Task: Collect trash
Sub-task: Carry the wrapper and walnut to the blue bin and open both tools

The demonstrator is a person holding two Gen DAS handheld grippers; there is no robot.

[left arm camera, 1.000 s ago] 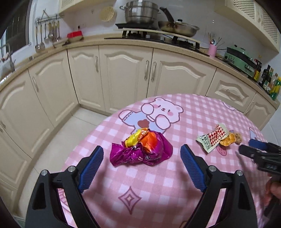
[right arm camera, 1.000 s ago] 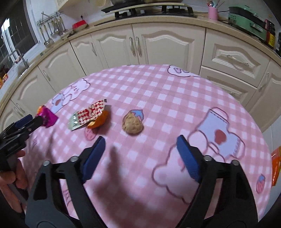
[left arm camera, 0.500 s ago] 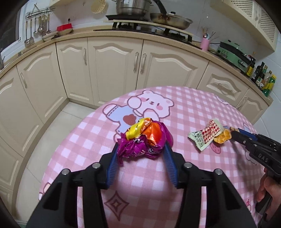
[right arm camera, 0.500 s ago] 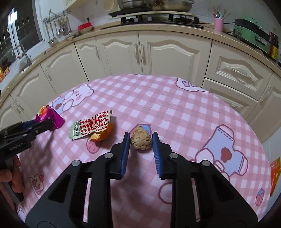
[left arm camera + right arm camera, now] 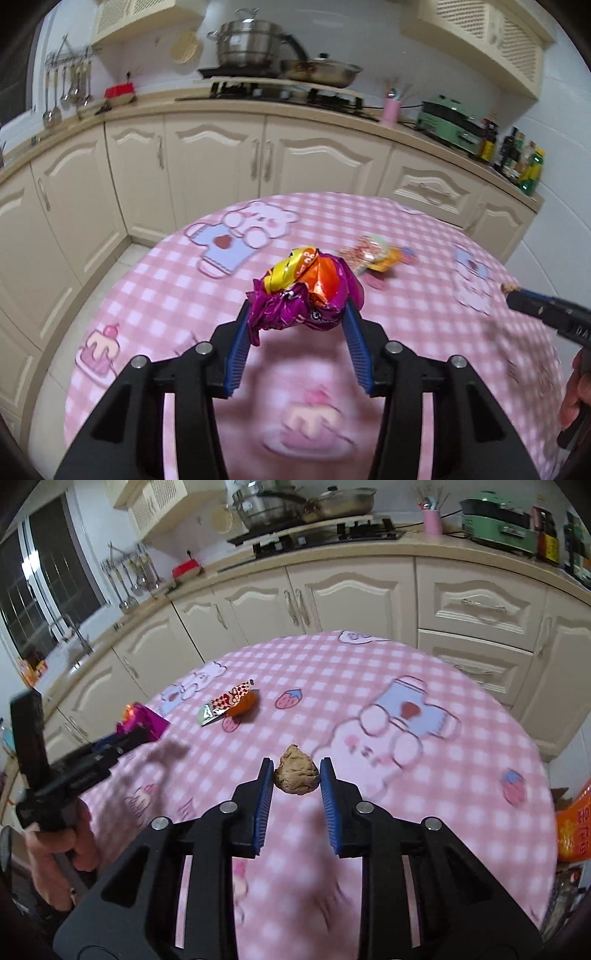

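Note:
My left gripper [image 5: 297, 314] is shut on a crumpled purple, orange and yellow snack wrapper [image 5: 306, 293] and holds it above the pink checked tablecloth [image 5: 177, 295]. My right gripper [image 5: 296, 775] is shut on a brown crumpled lump of trash [image 5: 296, 776], also raised off the cloth. A red-and-white checked packet with an orange wrapper [image 5: 231, 705] lies on the table further back; it shows blurred in the left wrist view [image 5: 373, 254]. The left gripper with its wrapper [image 5: 142, 723] appears at the left of the right wrist view.
The round table [image 5: 461, 775] stands before cream kitchen cabinets [image 5: 314, 162] with a stove and pots on the counter. An orange bag [image 5: 574, 827] sits past the table's right edge. The right gripper's tip [image 5: 532, 299] enters the left wrist view at right.
Both grippers closed on their items and lifted them off the table: the left on the purple wrapper, the right on the brown lump.

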